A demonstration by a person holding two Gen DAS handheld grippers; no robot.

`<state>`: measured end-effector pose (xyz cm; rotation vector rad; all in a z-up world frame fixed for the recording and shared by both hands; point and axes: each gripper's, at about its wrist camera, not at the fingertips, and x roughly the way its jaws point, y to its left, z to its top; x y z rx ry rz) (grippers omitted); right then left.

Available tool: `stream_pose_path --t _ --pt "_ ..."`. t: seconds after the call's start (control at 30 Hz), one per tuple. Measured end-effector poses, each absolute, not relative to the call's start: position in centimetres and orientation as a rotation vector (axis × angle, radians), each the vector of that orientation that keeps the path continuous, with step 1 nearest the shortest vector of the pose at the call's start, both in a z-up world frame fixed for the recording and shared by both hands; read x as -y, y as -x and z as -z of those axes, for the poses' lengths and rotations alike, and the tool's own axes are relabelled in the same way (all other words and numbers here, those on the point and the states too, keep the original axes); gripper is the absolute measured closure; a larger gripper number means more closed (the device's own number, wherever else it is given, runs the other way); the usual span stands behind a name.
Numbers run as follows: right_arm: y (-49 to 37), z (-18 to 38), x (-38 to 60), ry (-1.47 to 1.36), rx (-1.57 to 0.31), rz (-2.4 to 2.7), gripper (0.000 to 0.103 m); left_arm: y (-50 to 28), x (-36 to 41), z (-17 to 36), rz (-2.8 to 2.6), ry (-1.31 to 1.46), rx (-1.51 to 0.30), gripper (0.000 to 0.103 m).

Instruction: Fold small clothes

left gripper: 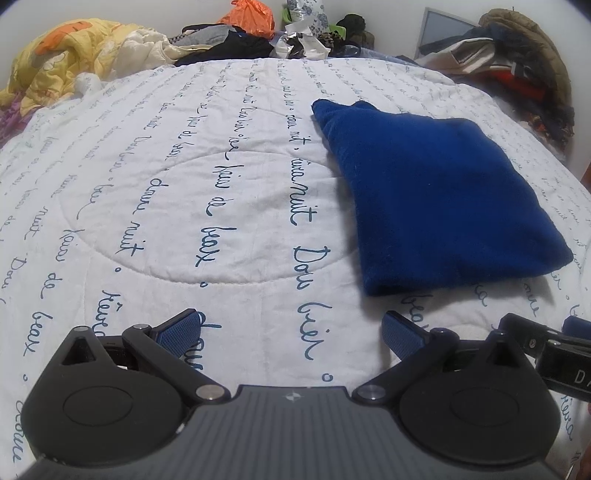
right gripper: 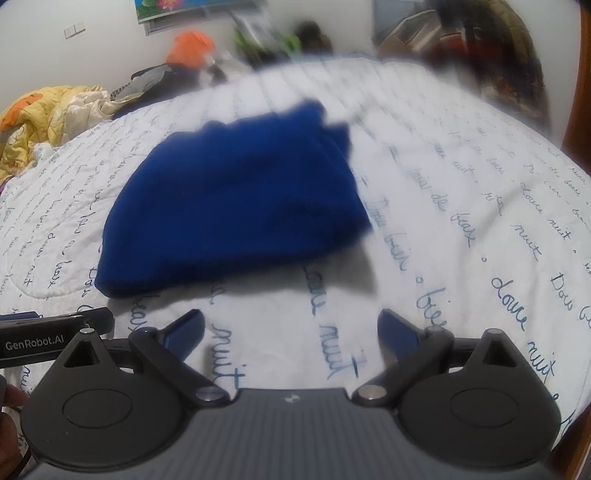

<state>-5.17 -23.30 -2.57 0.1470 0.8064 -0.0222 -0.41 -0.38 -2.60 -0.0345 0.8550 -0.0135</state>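
Observation:
A folded dark blue garment (left gripper: 439, 195) lies flat on the white quilt (left gripper: 221, 206) printed with blue script. In the left wrist view it sits ahead and to the right of my left gripper (left gripper: 291, 332), which stands open and empty over the quilt. In the right wrist view, which is blurred, the blue garment (right gripper: 236, 206) lies ahead and to the left of my right gripper (right gripper: 291, 332). That gripper's jaws stand wide apart with nothing between them, clear of the cloth. Part of the right gripper's body shows at the left wrist view's lower right edge.
A yellow and orange blanket (left gripper: 62, 62) is heaped at the far left. Dark clothes and an orange bag (left gripper: 251, 18) lie along the bed's far edge. A pile of coats (left gripper: 517, 62) sits at the far right. A hand (right gripper: 11, 402) shows at the lower left.

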Motion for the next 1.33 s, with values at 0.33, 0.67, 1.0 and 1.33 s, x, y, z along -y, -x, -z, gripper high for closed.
stream_pose_path --t 0.33,0.67,1.0,1.33 --pt "5.04 2.66 23.25 -0.143 -0.809 0.016 0.002 0.37 0.29 2.65 0.011 0.033 -0.859 0.000" --pt "5.00 2.61 23.28 -0.142 -0.806 0.008 0.002 0.01 0.40 2.47 -0.034 0.003 -0.871 0.000" --pt "5.05 2.07 23.33 -0.122 -0.783 0.012 0.002 0.01 0.28 2.02 -0.080 -0.021 -0.861 0.000" --pt "5.08 2.00 23.25 -0.117 -0.779 0.006 0.002 -0.12 -0.01 2.07 -0.090 -0.017 -0.866 0.000"
